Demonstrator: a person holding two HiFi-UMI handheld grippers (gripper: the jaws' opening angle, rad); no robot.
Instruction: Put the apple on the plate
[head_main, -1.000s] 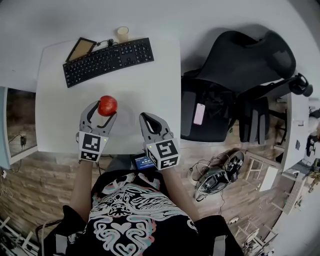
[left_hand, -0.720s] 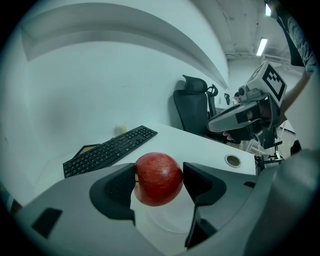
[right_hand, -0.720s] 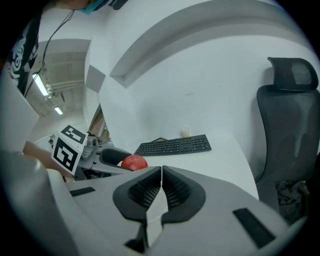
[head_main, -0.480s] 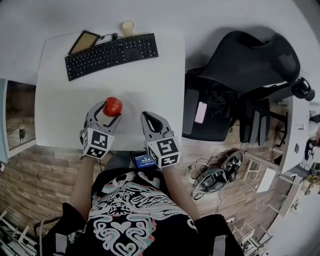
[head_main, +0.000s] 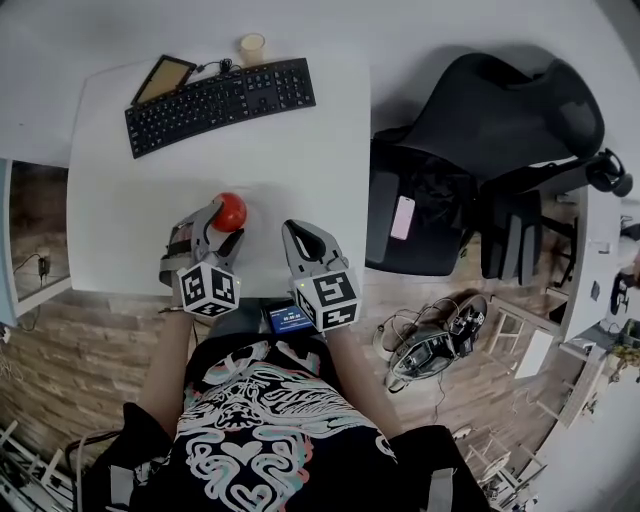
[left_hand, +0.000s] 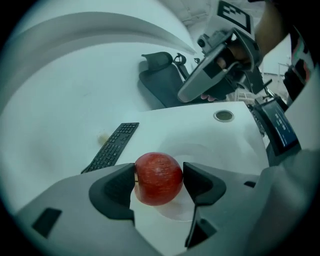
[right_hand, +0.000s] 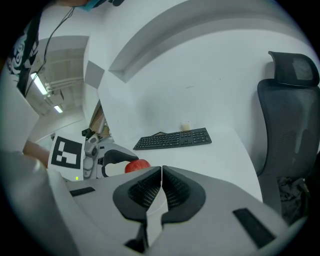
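**Apple pinched in the left tongs, low over the desk's front edge**

The left tongs (head_main: 224, 220) pinch the apple (left_hand: 158, 178) across its widest part, one dark pad on each flank, with the stem lying sideways against the left-hand pad. The fruit hangs above the desk (head_main: 130, 200), near the front edge and about midway along it. The keyboard (head_main: 218, 103) lies well apart along the far edge.

The apple looks firm, round and smooth-skinned. It should take a steady squeeze, but it could slip on the pads, bruise if dropped, or roll once let go. The present hold at the middle seems the soundest one.

The right tongs (right_hand: 161, 186) are pressed together on nothing, just beside the left pair at the same front edge. The black chair (head_main: 480, 130) stands off the desk's right edge.

Only the left gripper view shows the pad contact. It also shows a pale round rim (left_hand: 202, 146) under the fruit, which I take for the plate. The head view loses that rim against the white desk but fixes where the tongs sit. The right gripper view shows its own ribbed pads meeting, and the apple side-on.
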